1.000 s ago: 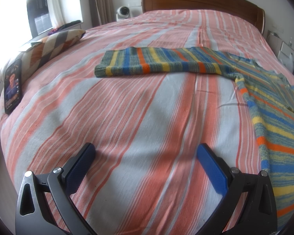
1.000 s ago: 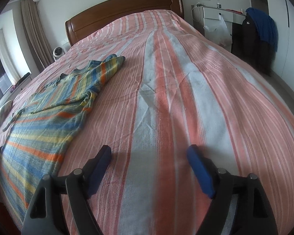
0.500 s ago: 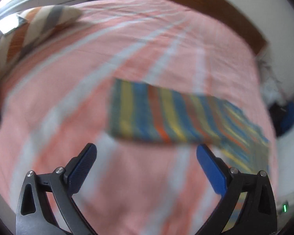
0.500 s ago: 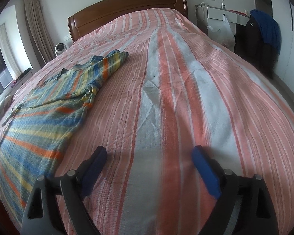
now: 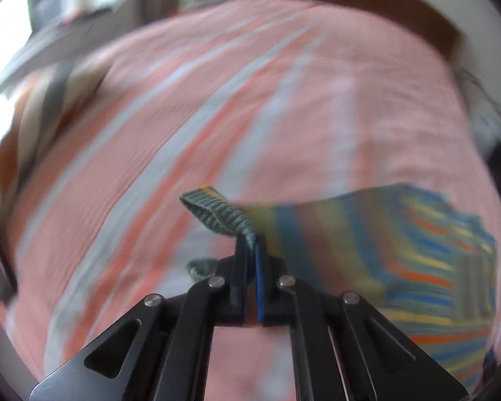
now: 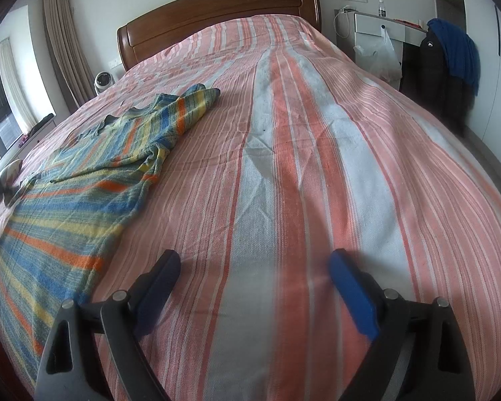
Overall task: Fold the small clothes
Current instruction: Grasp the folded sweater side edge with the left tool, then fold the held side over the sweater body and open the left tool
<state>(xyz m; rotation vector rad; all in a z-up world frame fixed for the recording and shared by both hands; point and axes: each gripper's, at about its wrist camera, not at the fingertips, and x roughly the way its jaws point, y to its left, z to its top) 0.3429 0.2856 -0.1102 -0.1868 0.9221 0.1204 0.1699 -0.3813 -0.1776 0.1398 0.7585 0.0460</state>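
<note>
Now our left gripper (image 5: 250, 250) is clamped on the soft sweater's (image 5: 367, 250) ribbed cuff, while our right gripper (image 6: 255, 287) beside the sweater stands apart.

Left wrist view motion-blurred: bedspread (image 5: 217, 127) stripes and striped sweater (image 5: 400, 260) smeared. In the right wrist view, the sweater's lower-left part is cut off by frame edge.

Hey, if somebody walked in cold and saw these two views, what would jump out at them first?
Probably the striped sweater, bright blue, yellow and orange, spread on the left side of the pink-striped bedspread. Next, the left gripper, shut on the sweater's ribbed cuff at the centre of its blurred view. The right gripper hangs open over bare bedspread.
</note>
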